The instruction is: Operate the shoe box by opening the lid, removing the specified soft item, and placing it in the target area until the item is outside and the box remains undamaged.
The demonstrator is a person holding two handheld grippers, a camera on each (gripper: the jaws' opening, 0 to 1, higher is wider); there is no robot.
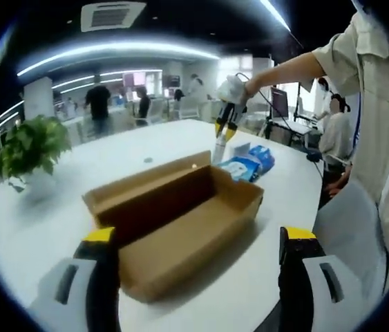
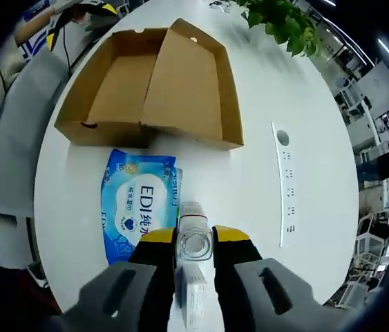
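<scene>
An open brown cardboard shoe box (image 1: 180, 214) lies on the white table, its inside bare, with the lid (image 2: 121, 86) folded back beside the tray (image 2: 191, 83). A blue soft pack (image 2: 139, 204) printed "EDI" lies flat on the table just outside the box (image 1: 249, 164). My left gripper (image 1: 199, 235) hovers in front of the box, jaws wide apart and holding nothing. My right gripper (image 2: 194, 238) hangs above the table beside the blue pack, shut on a clear bottle (image 2: 194, 242). It also appears beyond the box (image 1: 223, 128), held in a person's hand.
A potted plant (image 1: 32, 145) stands at the table's far side (image 2: 280, 21). A socket strip (image 2: 285, 183) is set into the tabletop (image 2: 263, 228). Grey chairs (image 2: 11, 138) stand along the table's edge. A person in a pale shirt (image 1: 381, 138) stands close by, others far behind.
</scene>
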